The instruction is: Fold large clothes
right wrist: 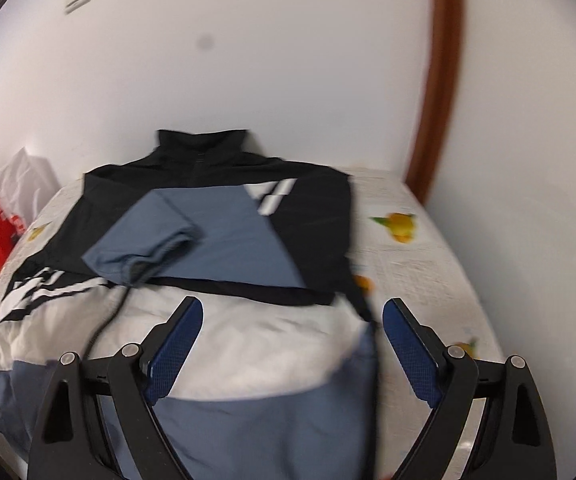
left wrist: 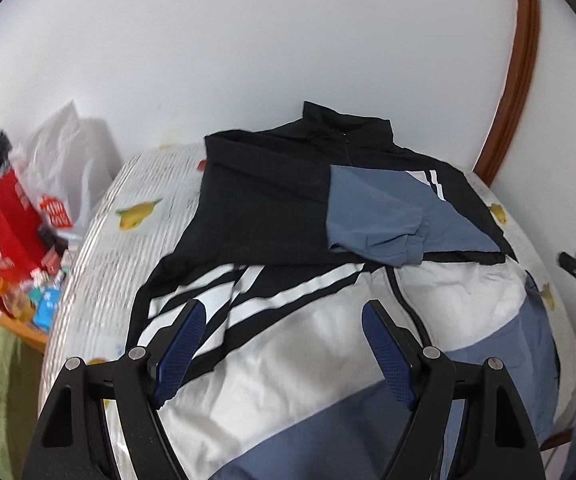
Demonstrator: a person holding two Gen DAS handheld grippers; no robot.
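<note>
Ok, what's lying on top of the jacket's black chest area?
A blue-grey sleeve is folded across the jacket, its cuff end toward the zip line. The black fabric and zip beneath the sleeve are covered. The bed cover under the jacket shows only around its edges.

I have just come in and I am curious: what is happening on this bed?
A person is folding a jacket spread on the bed with two handheld grippers. One blue sleeve is already folded across the chest. The left gripper and right gripper both hang open above the jacket, holding nothing.
</note>
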